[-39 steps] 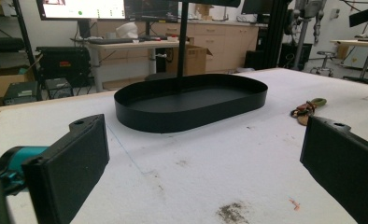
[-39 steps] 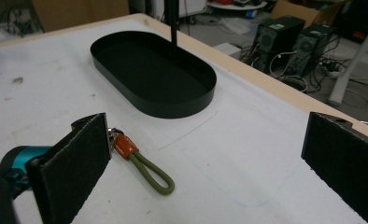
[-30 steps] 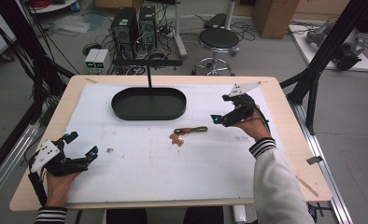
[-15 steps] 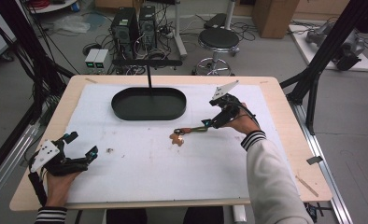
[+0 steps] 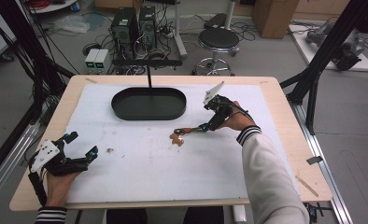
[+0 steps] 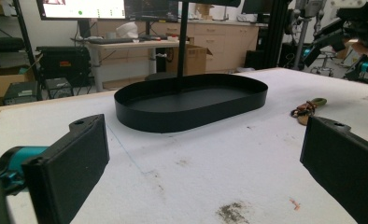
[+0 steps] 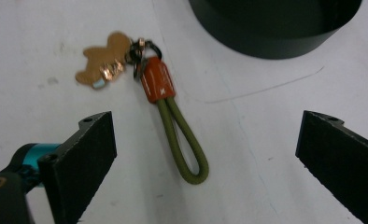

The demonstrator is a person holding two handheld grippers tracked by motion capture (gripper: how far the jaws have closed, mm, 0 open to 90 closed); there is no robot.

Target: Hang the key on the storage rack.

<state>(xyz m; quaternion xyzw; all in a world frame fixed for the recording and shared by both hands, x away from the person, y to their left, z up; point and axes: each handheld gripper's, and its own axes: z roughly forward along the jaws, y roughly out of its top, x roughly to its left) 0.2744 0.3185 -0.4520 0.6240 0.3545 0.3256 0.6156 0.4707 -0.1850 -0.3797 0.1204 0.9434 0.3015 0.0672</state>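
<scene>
A keychain [image 5: 186,132] lies on the white mat just in front of the black oval tray [image 5: 148,112]. It has an olive cord loop [image 7: 182,140], an orange tab and a tan bear-shaped charm [image 7: 100,58]. My right gripper [image 5: 206,123] is open and points down at the loop end, with the cord lying between its wide-spread jaws in the right gripper view [image 7: 210,135], touching neither. My left gripper [image 5: 83,143] rests open near the front left of the table, holding nothing. In the left gripper view [image 6: 210,149] it faces the tray [image 6: 182,119] and the distant keychain [image 6: 308,108].
A thin black post [image 5: 149,74] rises from behind the tray. The white mat [image 5: 149,177] covers most of the wooden table, with a small dark smudge [image 5: 110,150] near the left gripper. A stool and computer cases stand on the floor beyond the far edge.
My right gripper has moved left and down from the right side of the mat to the keychain's loop end. The left gripper has stayed put.
</scene>
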